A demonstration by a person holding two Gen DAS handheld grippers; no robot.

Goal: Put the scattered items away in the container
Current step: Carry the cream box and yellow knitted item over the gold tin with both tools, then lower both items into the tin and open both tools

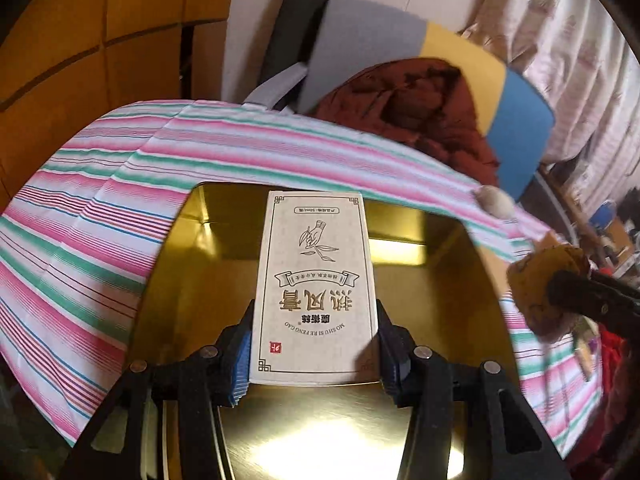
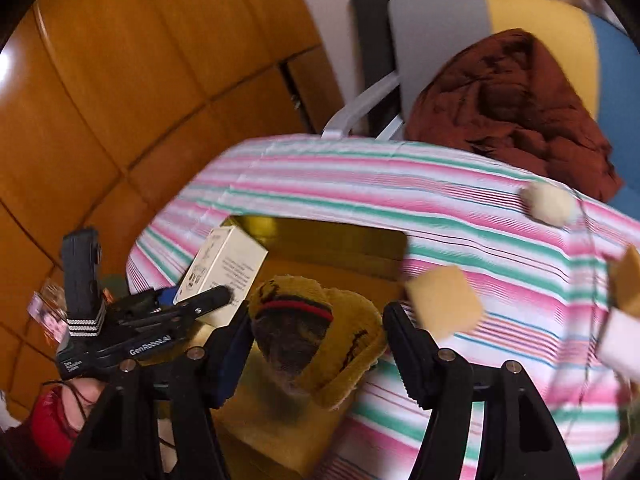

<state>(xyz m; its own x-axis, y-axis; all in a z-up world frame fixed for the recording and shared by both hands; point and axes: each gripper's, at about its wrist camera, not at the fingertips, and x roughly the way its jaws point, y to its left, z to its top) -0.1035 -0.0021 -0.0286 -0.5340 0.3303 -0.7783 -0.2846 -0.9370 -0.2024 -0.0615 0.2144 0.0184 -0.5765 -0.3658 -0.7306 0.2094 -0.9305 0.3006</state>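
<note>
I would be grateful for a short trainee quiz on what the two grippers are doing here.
1. True or false: the left gripper is shut on the white box.
2. What does the right gripper hold? A, a spoon; B, a yellow knit piece; C, a cup.
3. Which container does the left wrist view show under the box?

Key: 1 true. 2 B. 3 the gold tin.
</note>
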